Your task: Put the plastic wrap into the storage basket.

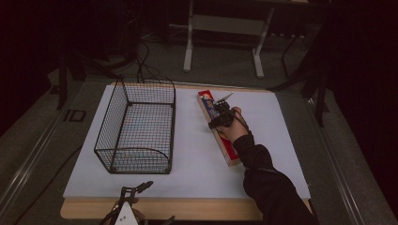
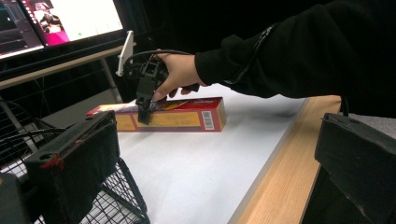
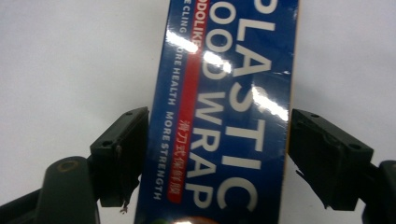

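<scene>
A white table top [image 1: 197, 154] with a wooden front edge fills the middle of the high view, and on its left half stands a black wire basket [image 1: 137, 125], upright, its open top facing up. Well apart from it, on the right half, lies a long box of plastic wrap [image 1: 218, 129], flat, running from the far side toward the person. The right gripper [image 1: 220, 114], held in the person's right hand [image 1: 236, 126], is down over the far part of the box. The right gripper view alone gives the blue top with the words PLASTIC FOOD WRAP [image 3: 224, 112] and the two black jaws standing apart on either side of the box, just beside its long edges. The left gripper view shows the box's yellow-and-red side with a barcode [image 2: 177, 114]. The left gripper [image 1: 133, 197] hangs at the near table edge, its jaws apart with nothing between them.
</scene>
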A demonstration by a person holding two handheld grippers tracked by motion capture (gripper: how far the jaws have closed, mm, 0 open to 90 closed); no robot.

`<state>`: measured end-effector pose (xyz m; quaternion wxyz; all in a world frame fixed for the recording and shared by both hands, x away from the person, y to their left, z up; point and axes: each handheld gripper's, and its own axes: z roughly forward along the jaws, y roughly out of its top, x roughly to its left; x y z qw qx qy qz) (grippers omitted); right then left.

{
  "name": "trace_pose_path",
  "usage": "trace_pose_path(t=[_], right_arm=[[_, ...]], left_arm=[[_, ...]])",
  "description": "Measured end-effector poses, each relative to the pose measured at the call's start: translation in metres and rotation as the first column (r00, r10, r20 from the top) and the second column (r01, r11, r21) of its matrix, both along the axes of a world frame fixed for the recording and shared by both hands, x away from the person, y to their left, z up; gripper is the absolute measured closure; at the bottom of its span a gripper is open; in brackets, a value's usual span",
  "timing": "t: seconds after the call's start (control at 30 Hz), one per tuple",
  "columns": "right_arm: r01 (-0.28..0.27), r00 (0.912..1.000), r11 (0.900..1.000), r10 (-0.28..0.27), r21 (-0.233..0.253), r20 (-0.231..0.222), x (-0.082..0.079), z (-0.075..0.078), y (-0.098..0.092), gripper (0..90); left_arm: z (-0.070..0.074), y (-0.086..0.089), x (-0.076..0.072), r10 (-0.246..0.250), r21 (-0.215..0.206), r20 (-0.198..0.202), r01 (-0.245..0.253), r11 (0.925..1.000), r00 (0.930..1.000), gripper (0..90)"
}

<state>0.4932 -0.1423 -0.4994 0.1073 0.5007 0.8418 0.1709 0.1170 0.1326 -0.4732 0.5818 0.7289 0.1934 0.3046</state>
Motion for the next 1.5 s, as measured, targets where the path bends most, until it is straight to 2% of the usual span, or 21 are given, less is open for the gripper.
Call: trace_pose_path(t=[0.1, 0.13, 0.23, 0.37, 0.47, 0.63, 1.2, 1.37, 1.5], right_arm=[[0.01, 0.9998, 1.0, -0.01, -0.011, -0.016, 0.002, 0.0, 0.004, 27.0], [0.013, 0.9997, 1.0, -0.013, -0.014, -0.023, 0.002, 0.0, 0.005, 31.3], [0.018, 0.9987, 0.998, -0.021, -0.056, -0.047, 0.003, -0.003, 0.008, 34.7], [0.023, 0.9977, 0.997, -0.028, -0.07, -0.061, 0.004, -0.003, 0.01, 38.1], [0.029, 0.9958, 0.998, -0.034, -0.059, -0.085, 0.006, -0.001, 0.008, 39.0], [0.031, 0.995, 0.999, -0.034, -0.04, -0.093, 0.005, 0.003, 0.006, 39.3], [0.045, 0.9989, 0.998, -0.045, 0.036, 0.007, -0.005, 0.046, -0.003, 39.5], [0.047, 0.9969, 0.996, -0.052, 0.081, 0.059, -0.009, 0.064, -0.006, 39.4], [0.044, 0.9898, 0.99, -0.061, 0.132, 0.128, -0.015, 0.08, -0.007, 39.5]], left_arm=[[0.0, -0.001, 0.0, 0.006, 0.011, 0.001, -0.006, 0.9999, 1.0, 0.4], [0.0, -0.001, 0.0, 0.005, 0.011, 0.0, -0.005, 0.9999, 1.0, 0.4], [0.0, -0.001, 0.0, 0.005, 0.014, 0.002, -0.005, 0.9999, 1.0, 0.4], [-0.001, -0.001, 0.0, 0.006, 0.018, 0.002, -0.006, 0.9998, 1.0, 0.4], [-0.001, -0.001, 0.0, 0.008, 0.019, 0.003, -0.008, 0.9998, 1.0, 0.4], [-0.001, -0.001, 0.0, 0.01, 0.026, 0.004, -0.011, 0.9996, 0.9999, 0.4], [-0.001, -0.002, 0.001, 0.013, 0.03, 0.003, -0.013, 0.9995, 0.9999, 0.4], [-0.001, -0.002, 0.001, 0.014, 0.033, 0.003, -0.014, 0.9994, 0.9999, 0.4], [-0.001, -0.003, 0.001, 0.015, 0.033, 0.003, -0.015, 0.9993, 0.9999, 0.4]])
